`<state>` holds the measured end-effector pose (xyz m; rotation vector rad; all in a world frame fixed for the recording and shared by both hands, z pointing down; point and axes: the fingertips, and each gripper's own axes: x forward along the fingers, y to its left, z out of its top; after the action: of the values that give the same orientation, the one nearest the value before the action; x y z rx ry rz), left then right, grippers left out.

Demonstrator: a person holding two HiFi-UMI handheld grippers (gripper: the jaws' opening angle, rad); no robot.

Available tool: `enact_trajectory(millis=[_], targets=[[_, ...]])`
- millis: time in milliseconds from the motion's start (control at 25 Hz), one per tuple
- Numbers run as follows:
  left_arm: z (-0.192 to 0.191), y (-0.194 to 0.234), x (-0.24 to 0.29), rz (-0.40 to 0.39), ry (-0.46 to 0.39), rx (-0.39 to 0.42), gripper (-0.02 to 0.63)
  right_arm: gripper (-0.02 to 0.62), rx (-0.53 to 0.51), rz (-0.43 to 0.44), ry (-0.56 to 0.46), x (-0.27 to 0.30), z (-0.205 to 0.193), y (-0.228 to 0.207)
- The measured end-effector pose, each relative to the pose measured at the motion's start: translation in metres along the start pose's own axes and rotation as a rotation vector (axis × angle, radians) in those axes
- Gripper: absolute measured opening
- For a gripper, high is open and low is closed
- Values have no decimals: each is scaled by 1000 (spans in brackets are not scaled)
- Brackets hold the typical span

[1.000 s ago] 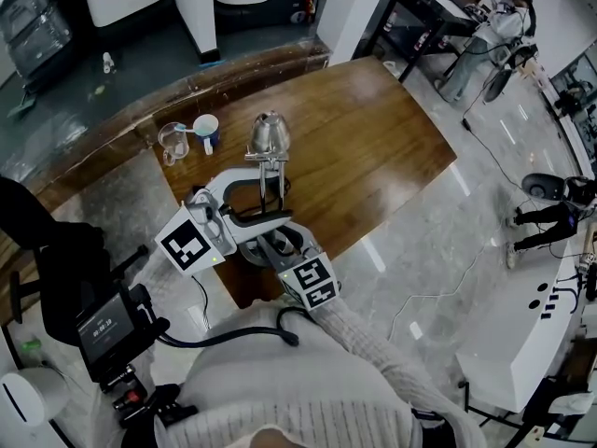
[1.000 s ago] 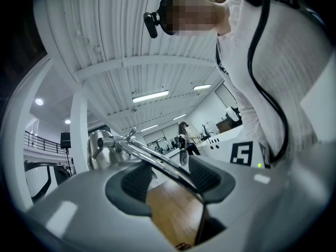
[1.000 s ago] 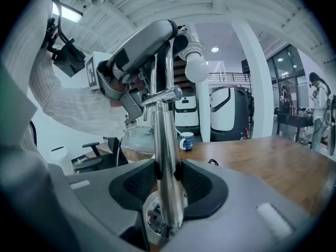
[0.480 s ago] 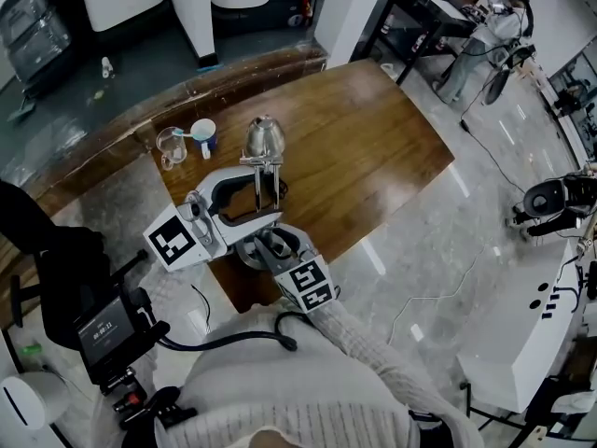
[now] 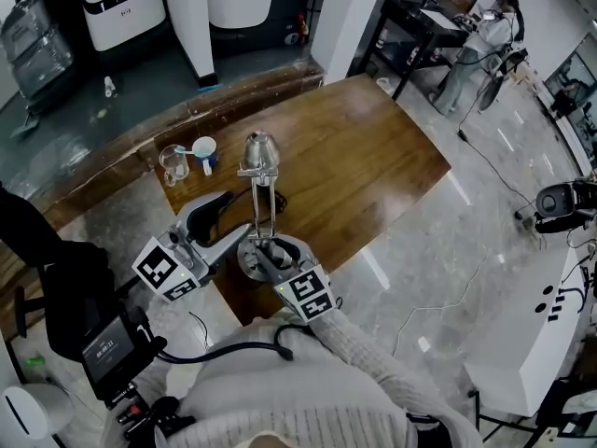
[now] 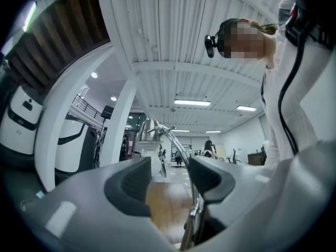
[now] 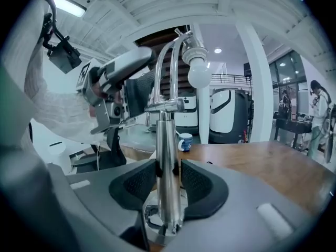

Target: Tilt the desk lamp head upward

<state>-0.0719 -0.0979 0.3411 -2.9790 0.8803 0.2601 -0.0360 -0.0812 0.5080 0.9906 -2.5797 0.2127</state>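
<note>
Lamp (image 5: pixel 260 194) is standing mid-frame in the head view, near the counter's (image 5: pixel 373 157) lower-left corner. Right fingers (image 7: pixel 202 185) are clamping its post (image 7: pixel 167 156) low down, just above the base (image 5: pixel 266 258). Left fingers (image 6: pixel 131 185) are standing apart with nothing between them, the post just beside one, and the head (image 7: pixel 195 62) is sitting well above. For a clean tilt, the left gripper (image 6: pixel 170 180) should probably be rising to the head and levering it gently, with the right holding the post firm so the base is not tipping. Room is lying open above and rightward. A mug (image 5: pixel 206 149) and glass (image 5: pixel 173 164) are crowding the upper left.
</note>
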Motion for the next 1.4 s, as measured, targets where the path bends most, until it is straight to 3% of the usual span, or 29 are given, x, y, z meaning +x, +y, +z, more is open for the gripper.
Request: enact_trajectory(millis=[200, 320, 480, 680, 880, 1200, 1400], targets=[[-16, -6, -27, 177, -1, -29, 170, 139, 43, -32, -104, -32, 23, -8], [-35, -19, -37, 249, 34, -85, 152, 99, 90, -73, -153, -54, 29, -13], [-65, -45, -31, 236, 93, -199, 122, -2, 148, -102, -171, -69, 26, -17], [-92, -65, -17, 239, 193, -205, 9, -2, 171, -45, -185, -66, 34, -2], [-107, -63, -14, 276, 268, -240, 8, -2, 133, -22, -162, -60, 42, 7], [-117, -61, -15, 320, 319, -233, 8, -3, 199, 3, -113, -54, 26, 8], [-122, -58, -13, 325, 341, -241, 8, -3, 186, 3, -98, -52, 26, 8]])
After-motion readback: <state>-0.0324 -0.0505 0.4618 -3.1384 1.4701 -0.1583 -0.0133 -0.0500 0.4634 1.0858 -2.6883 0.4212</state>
